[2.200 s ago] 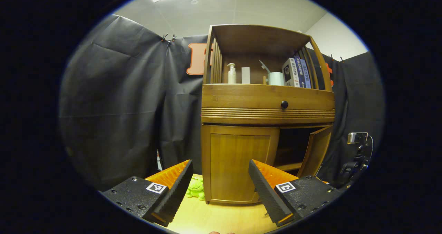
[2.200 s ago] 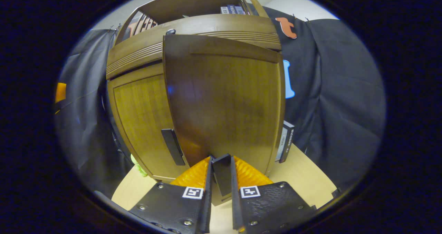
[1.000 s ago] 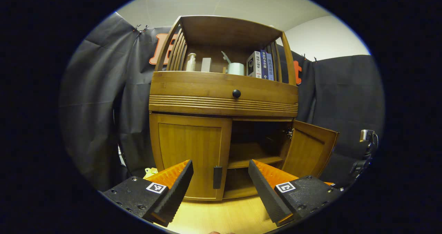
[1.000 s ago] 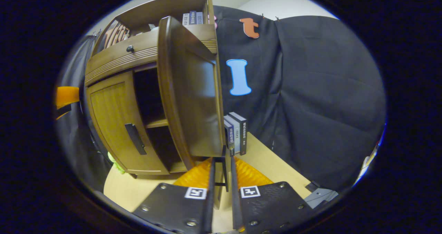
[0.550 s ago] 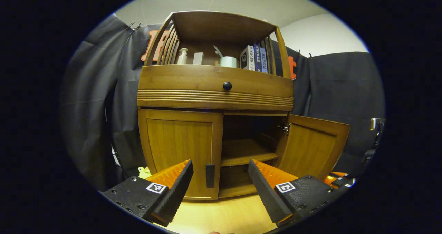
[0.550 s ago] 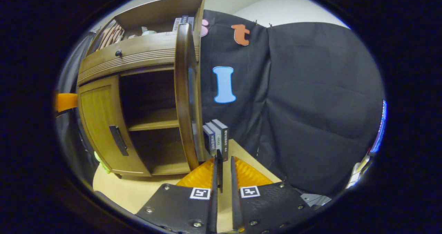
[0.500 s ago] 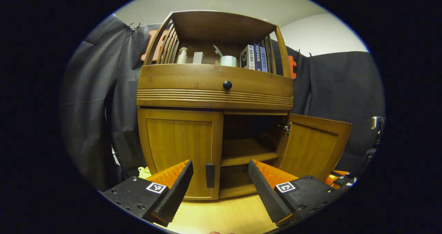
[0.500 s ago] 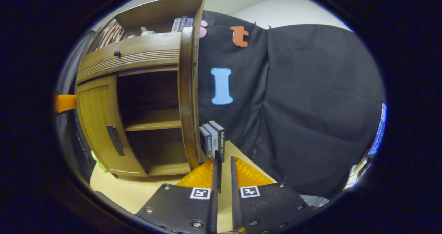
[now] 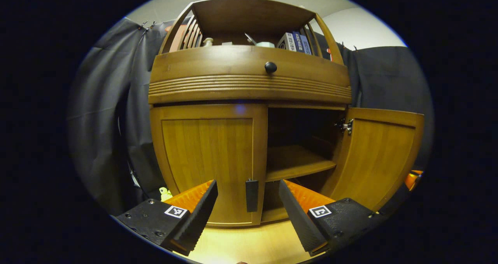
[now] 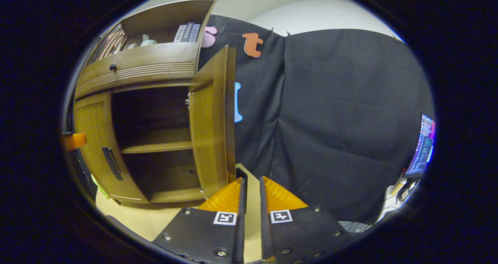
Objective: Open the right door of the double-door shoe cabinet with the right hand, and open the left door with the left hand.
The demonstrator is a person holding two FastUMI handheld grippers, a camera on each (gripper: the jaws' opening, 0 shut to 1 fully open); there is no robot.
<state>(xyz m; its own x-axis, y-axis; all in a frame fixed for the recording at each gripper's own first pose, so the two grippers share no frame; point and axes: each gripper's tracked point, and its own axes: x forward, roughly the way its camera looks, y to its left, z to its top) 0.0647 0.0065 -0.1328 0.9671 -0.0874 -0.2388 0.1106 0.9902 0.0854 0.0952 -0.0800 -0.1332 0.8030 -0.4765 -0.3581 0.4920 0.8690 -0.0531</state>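
Observation:
The wooden shoe cabinet [image 9: 249, 85] fills the left gripper view. Its left door [image 9: 208, 155] is closed, and that door's black handle [image 9: 251, 195] stands just beyond and between the tips of my open left gripper [image 9: 247, 186], which holds nothing. The right door [image 9: 379, 155] hangs wide open, baring an inner shelf [image 9: 297, 162]. In the right gripper view the right door [image 10: 212, 127] stands edge-on. My right gripper [image 10: 251, 180] is shut at the door's lower edge, with the black handle [image 10: 241, 173] at its fingertips. The left door [image 10: 89, 139] shows at far left.
A drawer with a black knob [image 9: 270, 67] runs above the doors. Books [image 9: 293, 42] and small items sit on the top shelf. A green toy [image 9: 165, 194] lies left of the cabinet on the pale wooden table [image 9: 249, 244]. A lit screen [image 10: 424, 143] glows far right.
The right door has swung further open with my right gripper on its handle. My left gripper has moved closer, bringing the left door's handle between its open fingers.

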